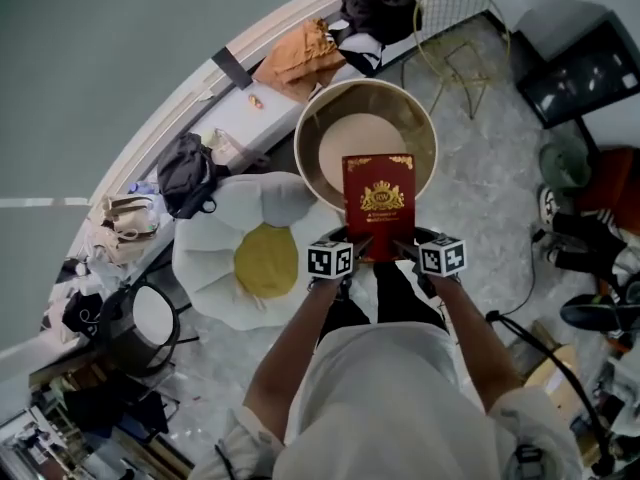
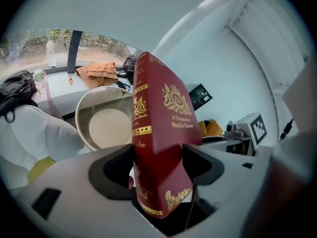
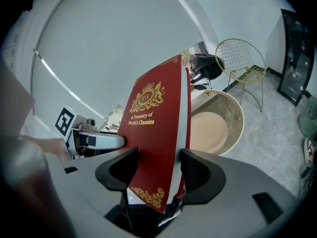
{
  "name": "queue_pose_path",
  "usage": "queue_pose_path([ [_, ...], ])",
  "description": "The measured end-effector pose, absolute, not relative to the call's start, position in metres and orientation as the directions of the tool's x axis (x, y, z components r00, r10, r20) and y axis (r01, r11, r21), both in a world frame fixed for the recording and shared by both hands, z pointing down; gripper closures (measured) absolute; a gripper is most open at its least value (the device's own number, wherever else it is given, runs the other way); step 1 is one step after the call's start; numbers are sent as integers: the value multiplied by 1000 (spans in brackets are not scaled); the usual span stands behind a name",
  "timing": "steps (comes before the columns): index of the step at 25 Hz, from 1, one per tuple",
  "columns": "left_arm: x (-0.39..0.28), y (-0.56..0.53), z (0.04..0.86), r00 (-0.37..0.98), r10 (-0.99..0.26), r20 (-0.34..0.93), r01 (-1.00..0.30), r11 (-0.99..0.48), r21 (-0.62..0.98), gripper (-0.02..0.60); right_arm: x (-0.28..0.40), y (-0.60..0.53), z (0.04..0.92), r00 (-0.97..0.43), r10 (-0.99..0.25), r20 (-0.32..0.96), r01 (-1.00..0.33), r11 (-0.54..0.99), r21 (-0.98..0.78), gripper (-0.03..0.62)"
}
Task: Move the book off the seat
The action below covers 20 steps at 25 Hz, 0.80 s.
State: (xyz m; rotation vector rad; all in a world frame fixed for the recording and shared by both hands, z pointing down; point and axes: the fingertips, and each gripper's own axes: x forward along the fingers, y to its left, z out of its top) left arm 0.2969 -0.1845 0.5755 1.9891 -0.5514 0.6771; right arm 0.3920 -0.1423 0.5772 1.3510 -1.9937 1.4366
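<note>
- The red book hangs in the air between my two tongs, over the near rim of the round seat. I judge it lifted clear of the beige cushion.
- To do this step well, I should move both hands as one and keep them level. The grip is only on the book's near end, so any twist could lever it loose.
- I would carry it right away from the seat and lay it flat before I let go. The white flower cushion just left of the seat looks like one possible place to land it.
- My left tongs are pinched on the spine-side near corner, a pad on each cover.
- My right tongs are clamped likewise on the page-edge corner, nothing else between them.
</note>
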Motion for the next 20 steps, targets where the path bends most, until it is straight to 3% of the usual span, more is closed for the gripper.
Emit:
queue_pose_path([
  [20, 367, -253, 769, 683, -132, 719, -719, -297, 628, 272, 471, -222, 775, -569, -328, 754, -812, 75, -579, 310],
])
